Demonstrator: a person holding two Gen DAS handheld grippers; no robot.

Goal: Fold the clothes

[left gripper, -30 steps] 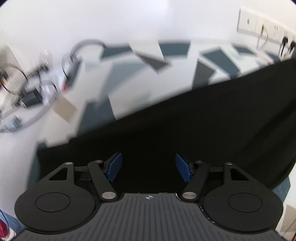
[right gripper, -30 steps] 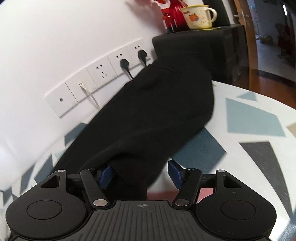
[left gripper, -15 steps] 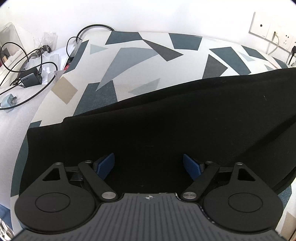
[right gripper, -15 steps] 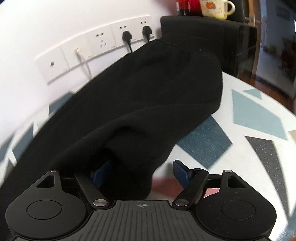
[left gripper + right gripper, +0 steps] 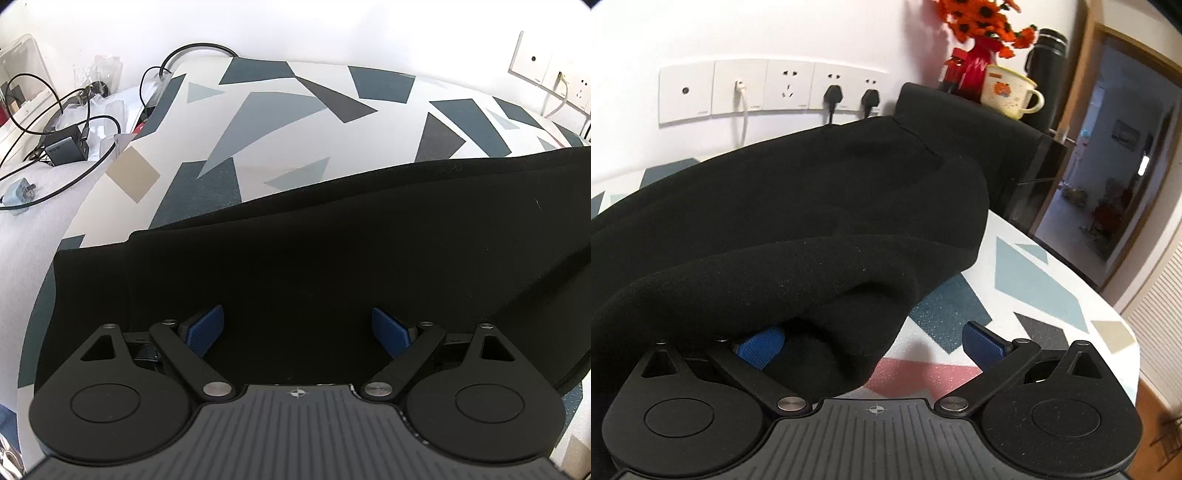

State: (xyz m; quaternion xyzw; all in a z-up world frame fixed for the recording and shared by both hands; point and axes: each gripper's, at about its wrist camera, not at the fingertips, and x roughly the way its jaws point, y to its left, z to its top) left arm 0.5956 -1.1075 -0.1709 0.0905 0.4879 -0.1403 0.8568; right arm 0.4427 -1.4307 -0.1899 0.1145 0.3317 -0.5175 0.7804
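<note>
One black knitted garment [image 5: 332,240] is spread across the white table with grey, blue and tan geometric shapes [image 5: 280,122], its folded end [image 5: 827,206] bunched near five white wall sockets [image 5: 768,90]. Two grippers are seen, both spread wide, their jaws having just been opening — the left gripper [image 5: 297,330] above flat cloth, the right gripper [image 5: 873,343] with a fold draped over its left pad, nothing pinched. One cream mug [image 5: 1010,92] is set behind.

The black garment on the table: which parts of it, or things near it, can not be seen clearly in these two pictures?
- Black garment: left wrist view, right end cut by the frame edge.
- Left gripper: black cloth behind open jaws; contact unclear.
- Right gripper: a fold drapes over one blue pad.
- Patterned table: largely covered by the garment.
</note>
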